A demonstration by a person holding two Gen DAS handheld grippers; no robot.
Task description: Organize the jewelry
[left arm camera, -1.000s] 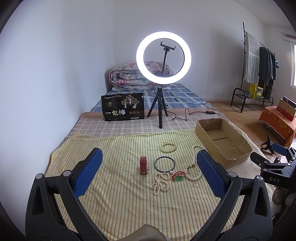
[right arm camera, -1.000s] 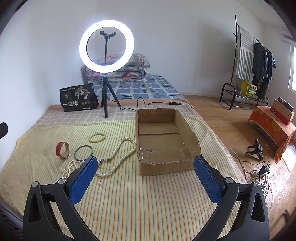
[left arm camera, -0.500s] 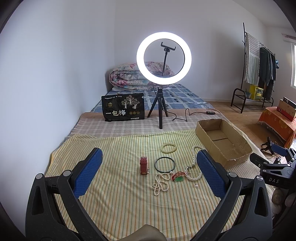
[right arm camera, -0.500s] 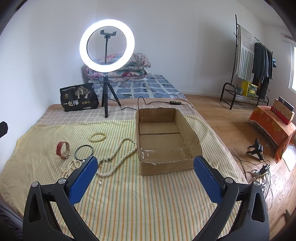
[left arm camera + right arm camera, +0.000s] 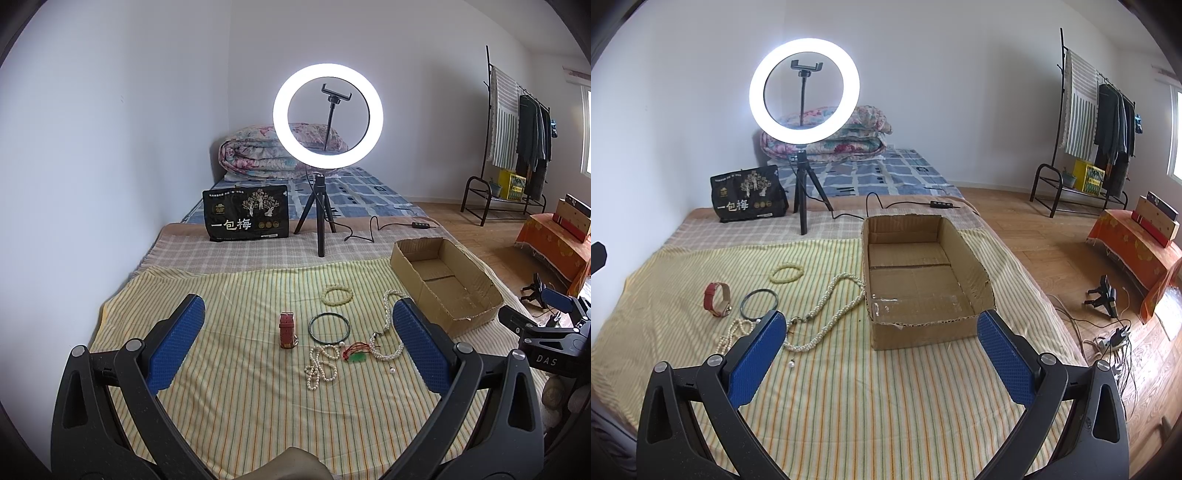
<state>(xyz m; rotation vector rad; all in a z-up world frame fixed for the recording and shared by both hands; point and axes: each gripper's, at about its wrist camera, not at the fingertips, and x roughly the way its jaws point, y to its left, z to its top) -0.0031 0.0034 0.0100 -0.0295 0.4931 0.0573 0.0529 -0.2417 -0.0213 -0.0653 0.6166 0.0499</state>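
Jewelry lies on a yellow striped cloth (image 5: pixel 229 387): a red watch (image 5: pixel 287 329), a dark green bangle (image 5: pixel 328 327), a pale bead bracelet (image 5: pixel 337 295), a small pearl strand (image 5: pixel 322 365), a red-corded green pendant (image 5: pixel 356 353) and a long pearl necklace (image 5: pixel 831 314). An empty cardboard box (image 5: pixel 916 273) stands to their right. My left gripper (image 5: pixel 297 343) is open and empty, held above and short of the jewelry. My right gripper (image 5: pixel 881 350) is open and empty in front of the box; it also shows in the left wrist view (image 5: pixel 546 332).
A lit ring light on a tripod (image 5: pixel 327 118) stands behind the cloth, its cable (image 5: pixel 384 227) running right. A black printed bag (image 5: pixel 245 212) and folded quilts (image 5: pixel 258 155) lie behind. A clothes rack (image 5: pixel 1097 110), orange-covered table (image 5: pixel 1134 243) and floor cables (image 5: pixel 1108 332) are right.
Both views have shifted very slightly; the jewelry and the box lie where they were, and both grippers stay open.
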